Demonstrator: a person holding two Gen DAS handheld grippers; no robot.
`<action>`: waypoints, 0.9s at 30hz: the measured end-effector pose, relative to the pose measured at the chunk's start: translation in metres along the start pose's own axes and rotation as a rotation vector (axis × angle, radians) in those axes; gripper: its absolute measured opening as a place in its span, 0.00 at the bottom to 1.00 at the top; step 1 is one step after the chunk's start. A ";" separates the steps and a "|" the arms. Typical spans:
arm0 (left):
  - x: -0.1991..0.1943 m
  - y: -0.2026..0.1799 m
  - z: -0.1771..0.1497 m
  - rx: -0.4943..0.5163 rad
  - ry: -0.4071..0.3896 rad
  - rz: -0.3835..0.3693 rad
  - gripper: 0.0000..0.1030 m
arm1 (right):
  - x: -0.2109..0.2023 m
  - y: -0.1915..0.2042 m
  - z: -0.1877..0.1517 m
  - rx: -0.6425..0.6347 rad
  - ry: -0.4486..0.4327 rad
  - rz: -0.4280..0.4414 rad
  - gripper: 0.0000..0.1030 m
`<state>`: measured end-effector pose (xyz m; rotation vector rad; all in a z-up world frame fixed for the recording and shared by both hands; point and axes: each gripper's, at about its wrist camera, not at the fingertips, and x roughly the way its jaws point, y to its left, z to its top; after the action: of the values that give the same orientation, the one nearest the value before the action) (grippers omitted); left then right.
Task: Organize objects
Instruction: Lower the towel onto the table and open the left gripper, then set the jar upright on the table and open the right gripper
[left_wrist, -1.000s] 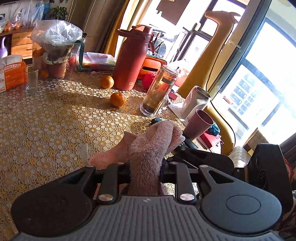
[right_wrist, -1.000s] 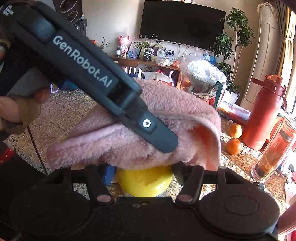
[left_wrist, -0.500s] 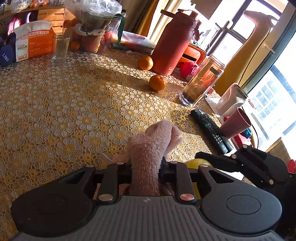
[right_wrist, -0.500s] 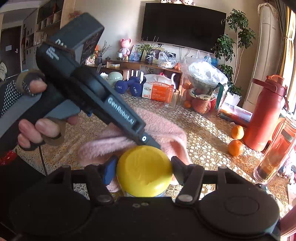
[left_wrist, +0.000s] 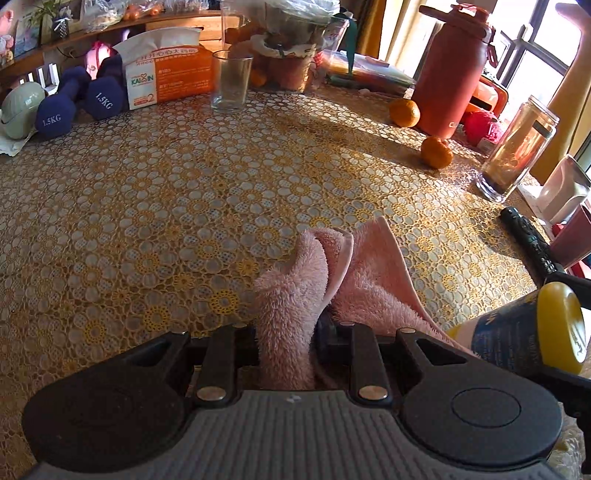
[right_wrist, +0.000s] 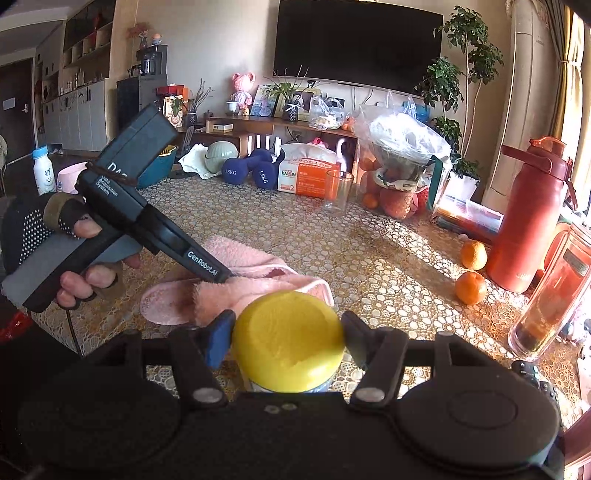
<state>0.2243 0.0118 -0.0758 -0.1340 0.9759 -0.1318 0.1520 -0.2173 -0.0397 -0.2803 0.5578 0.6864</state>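
My left gripper (left_wrist: 288, 332) is shut on a fluffy pink towel (left_wrist: 332, 280), whose free end lies on the lace-covered table (left_wrist: 184, 206). The towel also shows in the right wrist view (right_wrist: 258, 284), with the left gripper (right_wrist: 225, 277) pinching it low over the table. My right gripper (right_wrist: 288, 332) is shut on a yellow-lidded jar (right_wrist: 288, 339), held just in front of the towel. The jar shows at the right edge of the left wrist view (left_wrist: 524, 328), tilted on its side, with a dark blue label.
Two oranges (left_wrist: 436, 151), a red flask (left_wrist: 454, 70), a glass tea bottle (left_wrist: 517, 151), a remote (left_wrist: 528, 240) and cups stand at the right. An empty glass (left_wrist: 231, 81), a tissue pack (left_wrist: 170, 74), dumbbells (left_wrist: 77, 99) and a bagged fruit bowl (right_wrist: 402, 155) line the far edge.
My left gripper has come down with the towel from above the jar to the table, and its end now lies there. The jar's lid is uncovered. The right gripper has barely moved.
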 end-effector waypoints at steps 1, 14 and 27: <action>0.001 0.003 -0.001 -0.007 -0.002 -0.005 0.23 | 0.001 0.000 0.001 0.001 0.001 -0.002 0.60; -0.012 -0.006 -0.005 0.043 -0.071 0.070 0.63 | 0.007 -0.001 0.007 0.018 0.008 -0.019 0.65; -0.053 -0.018 -0.016 0.083 -0.188 0.071 0.80 | -0.009 0.000 0.013 0.067 -0.051 -0.033 0.76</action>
<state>0.1808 0.0021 -0.0378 -0.0342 0.7852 -0.0928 0.1513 -0.2170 -0.0242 -0.2081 0.5253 0.6397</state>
